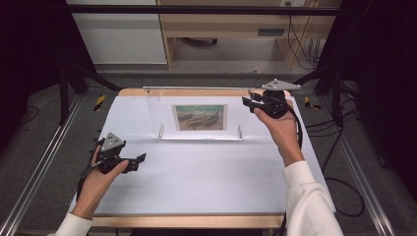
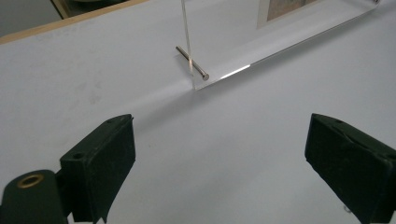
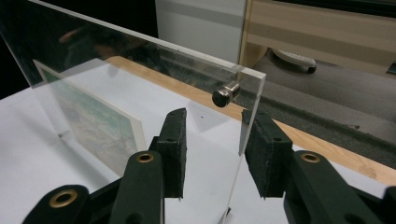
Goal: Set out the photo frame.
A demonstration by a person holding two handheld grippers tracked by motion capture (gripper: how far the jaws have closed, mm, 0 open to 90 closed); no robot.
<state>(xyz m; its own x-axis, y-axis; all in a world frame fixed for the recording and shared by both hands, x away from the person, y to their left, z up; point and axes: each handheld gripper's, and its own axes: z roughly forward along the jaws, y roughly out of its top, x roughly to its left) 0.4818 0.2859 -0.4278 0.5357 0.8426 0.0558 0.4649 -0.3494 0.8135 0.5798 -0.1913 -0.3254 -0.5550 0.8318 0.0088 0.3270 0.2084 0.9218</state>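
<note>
Right claw (image 1: 252,102) straddles the acrylic frame's (image 1: 162,110) upper corner.

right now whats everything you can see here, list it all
acrylic photo frame: one, clear, upright at the far middle of the table
picture: one, muted green and brown, inside the frame
metal pins: several, silver, through the frame's corners
table: one, white top with wooden edges
cabinet: one, light wood, on the floor beyond the table
right gripper: one, black, jaws either side of the frame's upper right edge, one pad apart from it
left gripper: one, black, open, low over the bare table at near left
sleeves: two, white, at the near edge
</note>
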